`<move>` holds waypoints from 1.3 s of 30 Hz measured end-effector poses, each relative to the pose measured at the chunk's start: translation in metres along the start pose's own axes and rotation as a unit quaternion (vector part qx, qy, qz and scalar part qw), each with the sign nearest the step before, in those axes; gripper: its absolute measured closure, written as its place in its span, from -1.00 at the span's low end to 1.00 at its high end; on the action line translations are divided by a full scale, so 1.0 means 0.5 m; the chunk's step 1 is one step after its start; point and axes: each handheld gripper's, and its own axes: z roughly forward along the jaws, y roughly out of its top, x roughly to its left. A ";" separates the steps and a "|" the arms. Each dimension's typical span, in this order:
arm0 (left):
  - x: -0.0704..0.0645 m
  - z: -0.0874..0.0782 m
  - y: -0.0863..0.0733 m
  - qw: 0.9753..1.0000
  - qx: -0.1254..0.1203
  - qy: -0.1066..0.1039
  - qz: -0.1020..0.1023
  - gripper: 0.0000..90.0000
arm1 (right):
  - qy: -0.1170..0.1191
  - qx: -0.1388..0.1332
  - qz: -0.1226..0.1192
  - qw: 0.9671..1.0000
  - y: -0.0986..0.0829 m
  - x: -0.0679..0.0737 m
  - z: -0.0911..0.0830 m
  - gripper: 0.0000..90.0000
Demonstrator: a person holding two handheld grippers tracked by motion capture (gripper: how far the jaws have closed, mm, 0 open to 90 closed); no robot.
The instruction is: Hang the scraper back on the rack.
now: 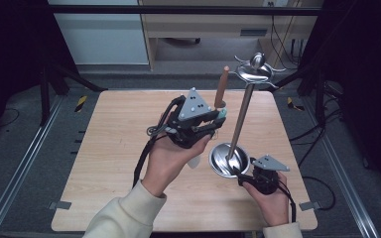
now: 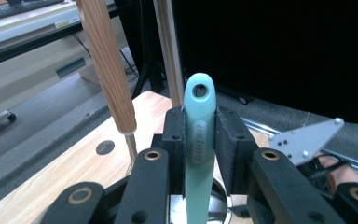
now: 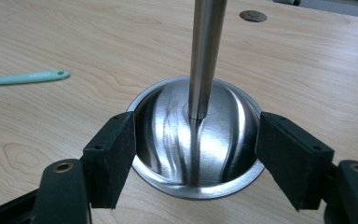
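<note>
Left gripper [image 2: 199, 140] lower centre, jaws clamped on teal utensil handle [image 2: 199, 154]; right gripper [image 3: 196, 154] spread wide, flanking steel stand base [image 3: 196, 140].

A light wooden table [image 1: 109, 163] stands on grey carpet [image 1: 25, 129] before a pale desk [image 1: 203, 25].

We saw the stand's base [image 1: 228, 159] at the table's [image 1: 109, 163] lower right, its pole [image 1: 241, 119] rising toward the frame's top. The left gripper [image 1: 213, 121] sat centre frame, left of the pole; the right gripper [image 1: 245, 171] sat just below the base.
</note>
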 end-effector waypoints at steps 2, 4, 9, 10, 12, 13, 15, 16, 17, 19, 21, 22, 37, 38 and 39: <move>-0.002 0.002 0.007 1.000 -0.007 0.002 -0.004 0.66 | 0.000 0.000 0.001 1.000 0.000 0.000 0.000 -0.36; -0.003 0.001 0.015 1.000 -0.013 0.006 -0.006 0.66 | 0.000 0.001 0.001 1.000 0.000 0.000 0.000 -0.36; -0.005 0.002 0.034 1.000 -0.024 0.018 -0.004 0.66 | 0.002 0.001 0.000 1.000 0.000 0.000 0.000 -0.36; -0.004 0.002 0.037 1.000 -0.025 0.018 -0.002 0.66 | 0.003 0.001 0.000 1.000 0.000 0.000 0.000 -0.36; -0.006 0.005 0.041 0.999 -0.030 0.020 -0.006 0.66 | 0.002 0.001 0.000 1.000 0.000 0.000 0.000 -0.36; -0.007 0.007 0.045 0.999 -0.032 0.020 -0.005 0.66 | 0.002 0.001 0.000 1.000 0.000 0.000 0.001 -0.35; -0.012 0.010 0.048 0.999 -0.037 0.022 -0.006 0.66 | 0.003 0.001 0.000 1.000 0.000 0.001 0.000 -0.35; -0.014 0.011 0.051 0.999 -0.038 0.023 -0.006 0.66 | 0.003 0.001 0.000 1.000 0.000 0.001 0.000 -0.35; -0.016 0.011 0.053 0.999 -0.040 0.025 -0.006 0.66 | 0.003 0.001 0.001 1.000 0.000 0.001 0.000 -0.36; -0.019 0.011 0.057 0.999 -0.046 0.025 -0.009 0.66 | 0.003 0.000 0.001 1.000 0.000 0.000 0.000 -0.35; -0.022 0.010 0.062 0.998 -0.051 0.026 -0.011 0.66 | 0.003 0.000 0.001 1.000 0.000 0.000 0.000 -0.36; -0.024 0.010 0.065 0.998 -0.052 0.026 -0.010 0.66 | 0.003 0.000 0.000 1.000 0.000 0.000 0.000 -0.36; -0.036 0.025 0.092 0.998 -0.050 0.038 -0.003 0.66 | 0.005 -0.002 0.001 1.000 0.000 -0.001 -0.001 -0.35; -0.035 0.027 0.092 0.998 -0.050 0.038 -0.004 0.66 | 0.005 -0.002 0.001 1.000 0.000 -0.001 -0.001 -0.35; -0.035 0.028 0.092 0.998 -0.050 0.038 -0.004 0.66 | 0.005 -0.003 0.001 1.000 0.000 0.000 -0.001 -0.35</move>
